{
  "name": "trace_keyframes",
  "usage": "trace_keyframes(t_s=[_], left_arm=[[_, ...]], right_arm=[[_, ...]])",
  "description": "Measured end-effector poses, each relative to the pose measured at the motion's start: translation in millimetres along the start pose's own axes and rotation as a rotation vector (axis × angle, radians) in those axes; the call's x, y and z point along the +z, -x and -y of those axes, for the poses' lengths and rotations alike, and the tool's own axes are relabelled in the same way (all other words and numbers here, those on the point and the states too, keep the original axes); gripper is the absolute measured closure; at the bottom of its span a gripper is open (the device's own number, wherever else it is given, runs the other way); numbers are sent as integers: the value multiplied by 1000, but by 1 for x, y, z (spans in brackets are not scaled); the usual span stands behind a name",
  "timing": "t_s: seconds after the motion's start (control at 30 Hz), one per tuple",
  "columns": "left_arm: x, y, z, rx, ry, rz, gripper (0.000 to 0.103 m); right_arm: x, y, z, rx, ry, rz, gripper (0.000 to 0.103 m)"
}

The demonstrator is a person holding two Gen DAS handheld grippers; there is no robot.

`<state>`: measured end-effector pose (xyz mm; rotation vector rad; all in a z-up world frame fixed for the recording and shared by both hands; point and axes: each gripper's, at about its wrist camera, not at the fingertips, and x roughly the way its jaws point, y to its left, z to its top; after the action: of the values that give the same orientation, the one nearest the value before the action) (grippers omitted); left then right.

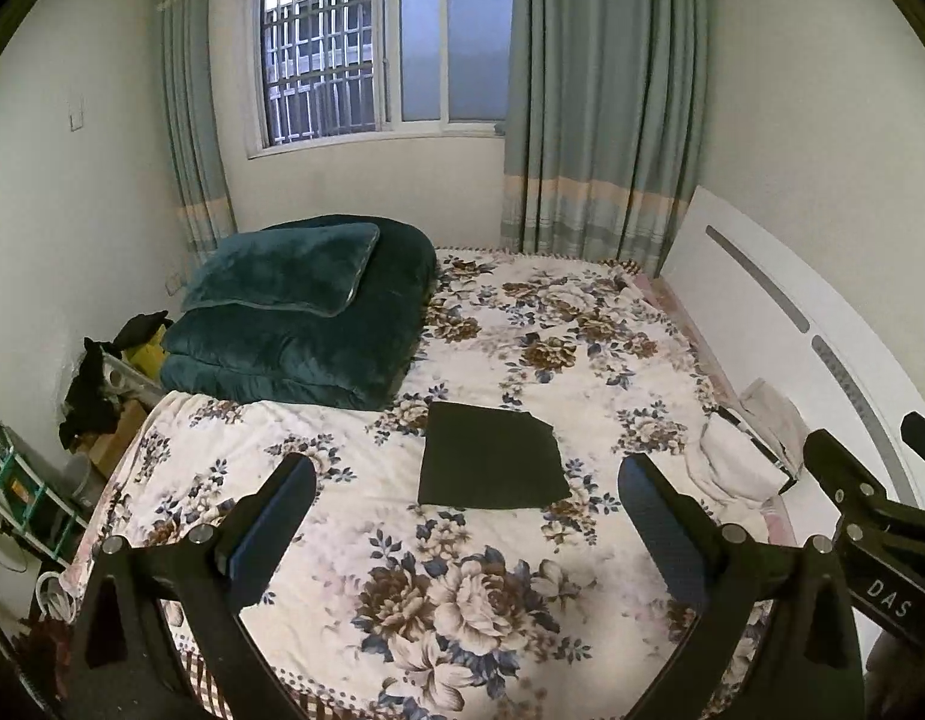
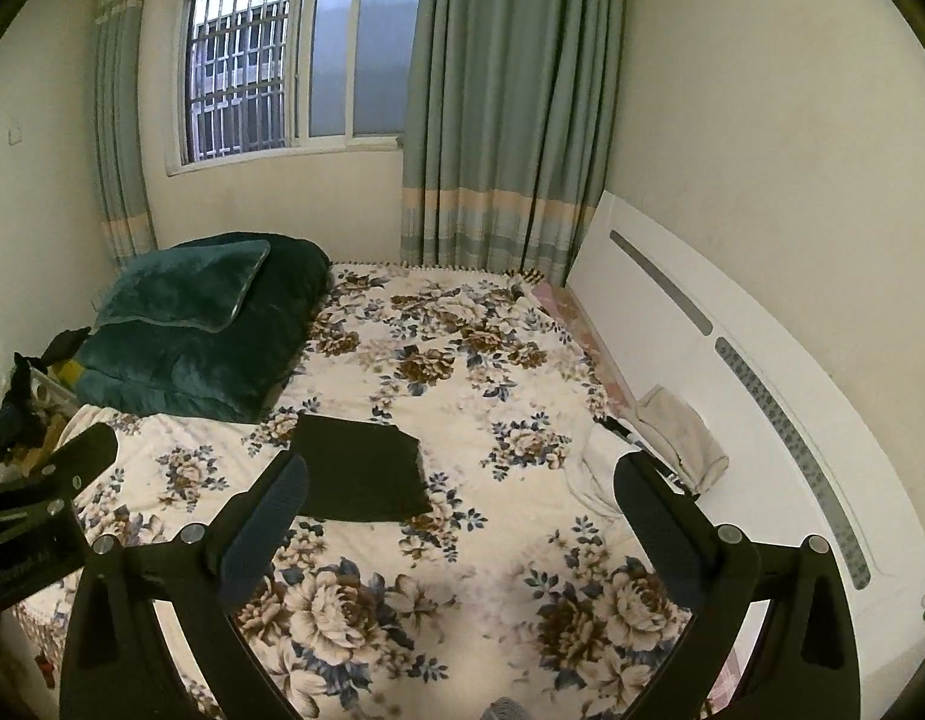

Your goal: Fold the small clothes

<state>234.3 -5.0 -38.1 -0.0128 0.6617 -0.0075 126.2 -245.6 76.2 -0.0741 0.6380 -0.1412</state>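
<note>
Folded dark cloth [image 1: 491,461] flat on floral bedspread [image 1: 582,324], left tongs [image 1: 467,507] and right tongs [image 2: 461,504] wide apart, empty, "DAS" on right tongs.

My left claw [image 1: 465,516] hangs with its two fingers spread wide, nothing between the pads. My right claw [image 2: 459,516] is the same, fingers splayed and bare. The two sit side by side, each catching the other's black frame at its edge.
</note>
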Motion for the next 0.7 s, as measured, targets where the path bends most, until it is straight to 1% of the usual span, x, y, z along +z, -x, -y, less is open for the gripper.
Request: trace_keyframes(t_s=[0.13, 0.4, 0.7], left_arm=[[-2, 2, -2, 11, 6, -4, 0], [0, 6, -9, 30, 18, 7, 0], [0, 9, -9, 40, 14, 17, 0]], right_arm=[[-1, 2, 0, -6, 9, 1, 0], [1, 7, 1, 15, 16, -3, 0], [6, 2, 3, 34, 18, 3, 0]])
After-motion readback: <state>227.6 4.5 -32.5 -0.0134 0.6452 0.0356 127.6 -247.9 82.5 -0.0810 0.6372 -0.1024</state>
